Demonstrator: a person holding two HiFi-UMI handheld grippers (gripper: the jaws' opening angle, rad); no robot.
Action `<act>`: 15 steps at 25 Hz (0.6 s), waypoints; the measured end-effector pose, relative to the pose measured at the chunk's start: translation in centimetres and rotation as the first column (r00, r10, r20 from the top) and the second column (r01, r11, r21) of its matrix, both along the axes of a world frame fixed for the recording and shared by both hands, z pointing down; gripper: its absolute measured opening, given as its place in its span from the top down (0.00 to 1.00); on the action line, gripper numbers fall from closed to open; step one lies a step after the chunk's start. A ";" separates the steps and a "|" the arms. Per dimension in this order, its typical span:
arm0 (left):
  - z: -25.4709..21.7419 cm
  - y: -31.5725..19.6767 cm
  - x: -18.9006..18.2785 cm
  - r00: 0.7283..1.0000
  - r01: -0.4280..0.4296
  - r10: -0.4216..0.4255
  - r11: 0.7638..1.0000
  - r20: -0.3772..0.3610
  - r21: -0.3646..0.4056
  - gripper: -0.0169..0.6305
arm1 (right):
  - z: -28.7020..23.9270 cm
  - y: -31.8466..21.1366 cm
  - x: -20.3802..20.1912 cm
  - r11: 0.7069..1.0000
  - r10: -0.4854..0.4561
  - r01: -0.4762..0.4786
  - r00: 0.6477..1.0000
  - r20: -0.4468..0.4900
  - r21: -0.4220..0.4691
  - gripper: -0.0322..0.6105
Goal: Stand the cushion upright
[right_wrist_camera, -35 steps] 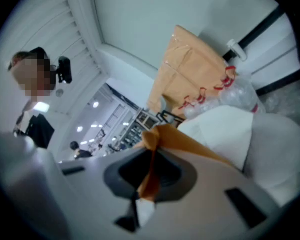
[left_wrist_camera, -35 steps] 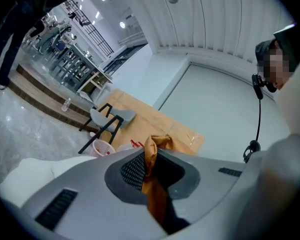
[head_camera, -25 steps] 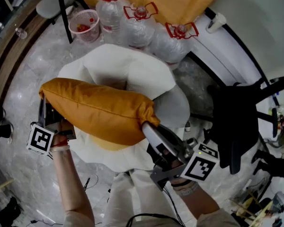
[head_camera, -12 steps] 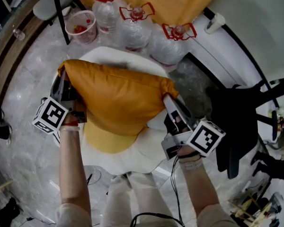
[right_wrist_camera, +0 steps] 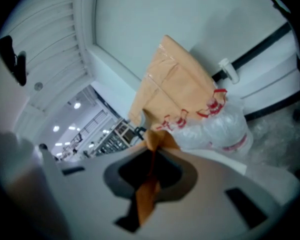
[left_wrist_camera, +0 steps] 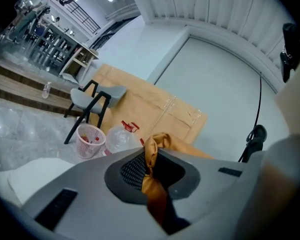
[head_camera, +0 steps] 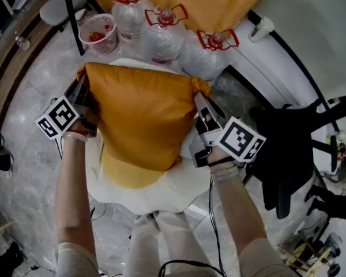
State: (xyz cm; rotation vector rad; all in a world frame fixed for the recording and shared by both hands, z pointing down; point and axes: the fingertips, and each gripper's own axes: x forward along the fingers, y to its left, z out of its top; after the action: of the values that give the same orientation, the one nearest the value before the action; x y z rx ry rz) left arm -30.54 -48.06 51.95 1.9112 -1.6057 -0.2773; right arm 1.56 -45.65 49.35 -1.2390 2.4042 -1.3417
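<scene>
**Cushion nearly upright on the white seat**

Head view: we are holding the orange cushion by its two upper corners, with the left tool and the right tool each clamped on one. It is rising steeply off the white seat. By our judgement, settling it and letting go are what remain. Beyond the seat, a pink basket is holding small red things, beside three clear jugs.

Left gripper view: the jaws are pinching orange fabric.

Right gripper view: these jaws are likewise biting orange fabric.
</scene>
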 end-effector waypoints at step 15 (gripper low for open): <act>1.2 4.0 -0.6 0.922 0.001 -0.028 0.998 0.387 0.069 0.90 | 1.9 -0.2 0.0 1.000 -0.001 0.002 0.998 -0.055 0.026 0.89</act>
State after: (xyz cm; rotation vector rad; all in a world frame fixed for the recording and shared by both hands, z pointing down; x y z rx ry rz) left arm -31.15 -44.08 53.17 2.1037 -1.8841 0.0497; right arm 1.59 -45.87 51.25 -1.2842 2.4513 -1.2894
